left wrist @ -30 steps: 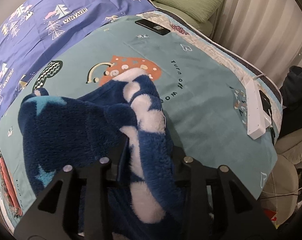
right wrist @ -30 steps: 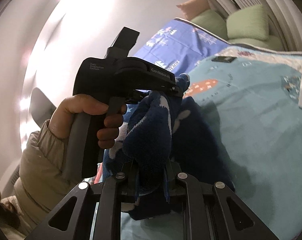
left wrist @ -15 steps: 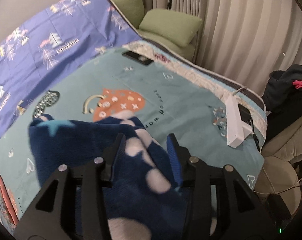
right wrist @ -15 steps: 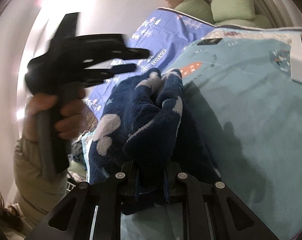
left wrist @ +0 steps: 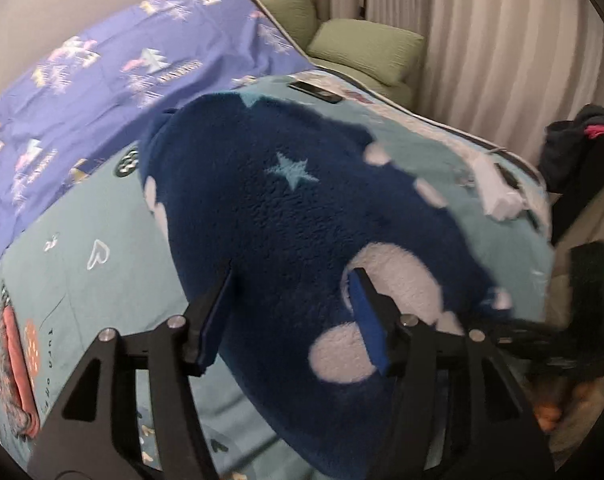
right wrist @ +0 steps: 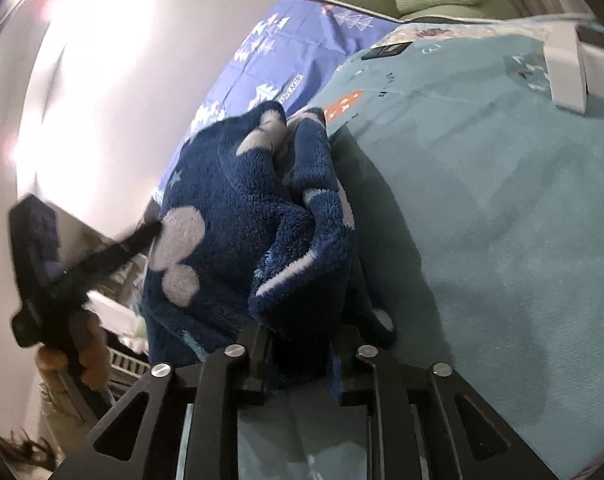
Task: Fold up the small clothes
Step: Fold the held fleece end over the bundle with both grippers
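Note:
A dark blue fleece garment (left wrist: 286,208) with white spots and a pale star lies spread on the teal blanket (left wrist: 102,300). My left gripper (left wrist: 290,280) hovers over its near part with its jaws opening. The fabric sits under and between the wide-set fingers, and the pads do not press on it. In the right wrist view the garment (right wrist: 230,200) is bunched up, and my right gripper (right wrist: 302,340) still pinches a thick fold while its jaws start opening. A hand holds the left gripper (right wrist: 82,272) at the garment's left side.
A purple printed sheet (left wrist: 82,100) covers the bed's far left. A black phone (left wrist: 313,92) and a white power strip (left wrist: 497,192) lie on the blanket's far and right edges. Green cushions (left wrist: 365,48) sit by the curtain. Dark clothes (left wrist: 573,148) are piled at the right.
My left gripper let go of the fleece fold, opened wide and swung sideways. The garment now lies spread out under it. My right gripper sank a little, still holding its fold.

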